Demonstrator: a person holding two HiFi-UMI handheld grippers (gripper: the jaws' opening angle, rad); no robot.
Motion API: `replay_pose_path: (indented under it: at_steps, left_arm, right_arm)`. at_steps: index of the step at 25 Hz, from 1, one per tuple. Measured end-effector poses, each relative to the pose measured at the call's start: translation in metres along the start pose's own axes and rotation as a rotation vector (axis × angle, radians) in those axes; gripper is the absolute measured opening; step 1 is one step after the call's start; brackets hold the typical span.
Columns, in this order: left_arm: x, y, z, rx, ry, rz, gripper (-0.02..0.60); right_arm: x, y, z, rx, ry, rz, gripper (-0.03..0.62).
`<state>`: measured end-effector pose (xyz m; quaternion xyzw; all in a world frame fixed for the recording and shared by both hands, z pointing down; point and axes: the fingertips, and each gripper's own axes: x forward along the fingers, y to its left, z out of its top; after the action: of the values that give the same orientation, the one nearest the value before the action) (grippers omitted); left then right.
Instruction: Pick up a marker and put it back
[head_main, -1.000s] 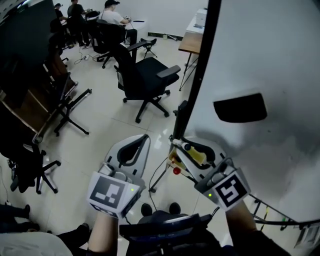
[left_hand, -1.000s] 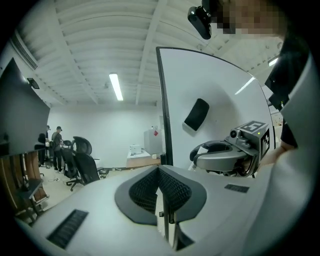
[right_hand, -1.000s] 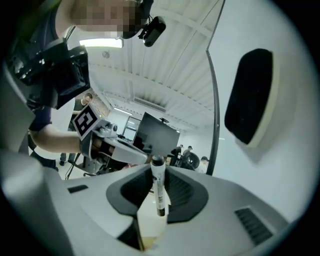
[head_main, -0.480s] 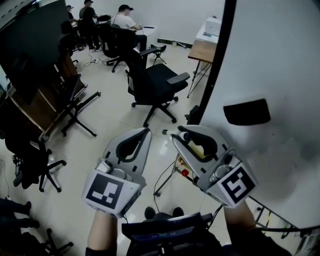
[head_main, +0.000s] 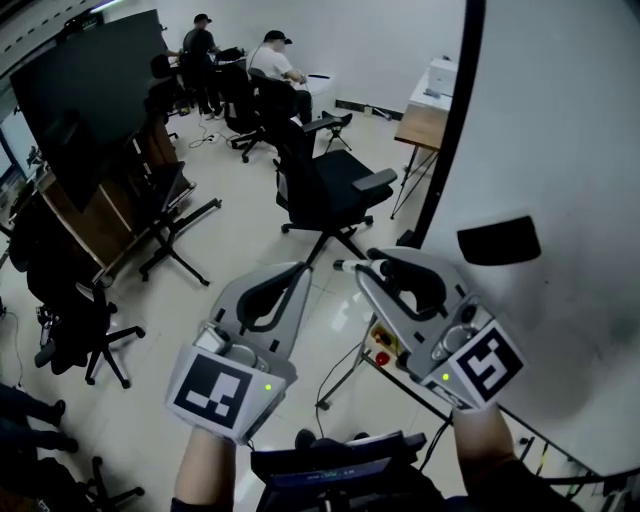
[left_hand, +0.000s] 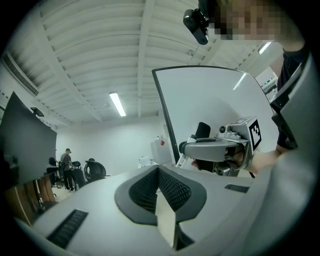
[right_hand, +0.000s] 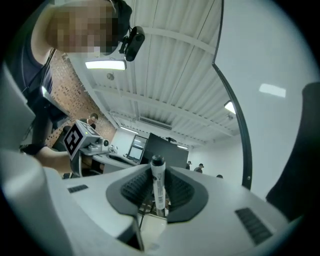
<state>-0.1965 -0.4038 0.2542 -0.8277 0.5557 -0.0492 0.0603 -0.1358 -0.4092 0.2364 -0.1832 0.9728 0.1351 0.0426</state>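
Step in hand: pick-up judged done; marker is held in the air, put-back not yet done.
Right gripper (head_main: 372, 268): jaws are partly closed and clamped on the marker (right_hand: 158, 186), which is held along the jaws with one end poking past the tips.
Left gripper (head_main: 298, 271): jaws are shut together with nothing between them; it is held beside the right gripper, apart from it.
Marker place: off any surface, above the floor (head_main: 230, 250), just beside the dark left edge of the whiteboard (head_main: 560, 140).
Nearby: a black eraser (head_main: 498, 240) is seen on the whiteboard; a red item (head_main: 381, 357) is seen on the frame under the board, kind not told.
Background: office chair (head_main: 325, 190) and seated people are well apart from the grippers.
Put-back spot: not clearly shown; the ledge under the whiteboard is judged likely.
Next move: the right gripper is to be lowered towards that ledge with the marker kept level, and the jaws opened only once the marker is resting.
Risk: the marker could roll off if released early.
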Motion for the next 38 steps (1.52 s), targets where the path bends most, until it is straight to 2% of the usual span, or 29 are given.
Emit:
replay_pose_path:
  at_steps: [5, 11, 19, 25, 31, 38]
  left_arm:
    - [-0.008, -0.002, -0.008, -0.012, 0.024, 0.019, -0.002]
    - [-0.017, -0.008, -0.023, -0.039, 0.061, 0.054, -0.002]
    - [-0.048, -0.028, -0.052, -0.063, 0.157, 0.184, -0.002]
    - [-0.081, -0.038, -0.075, -0.101, 0.225, 0.272, -0.002]
    - [-0.123, -0.034, -0.081, -0.128, 0.220, 0.318, -0.002]
    - [-0.189, -0.036, -0.074, -0.114, 0.162, 0.280, -0.002]
  right_arm:
    - [0.000, 0.015, -0.018, 0.003, 0.054, 0.027, 0.098]
    - [-0.012, 0.019, -0.031, 0.039, 0.050, 0.060, 0.098]
    - [-0.044, 0.030, -0.065, 0.127, 0.090, 0.164, 0.098]
    - [-0.044, 0.054, -0.081, 0.198, 0.099, 0.247, 0.098]
    - [-0.049, 0.085, -0.076, 0.209, 0.116, 0.264, 0.098]
    - [-0.049, 0.149, -0.057, 0.169, 0.140, 0.221, 0.098]
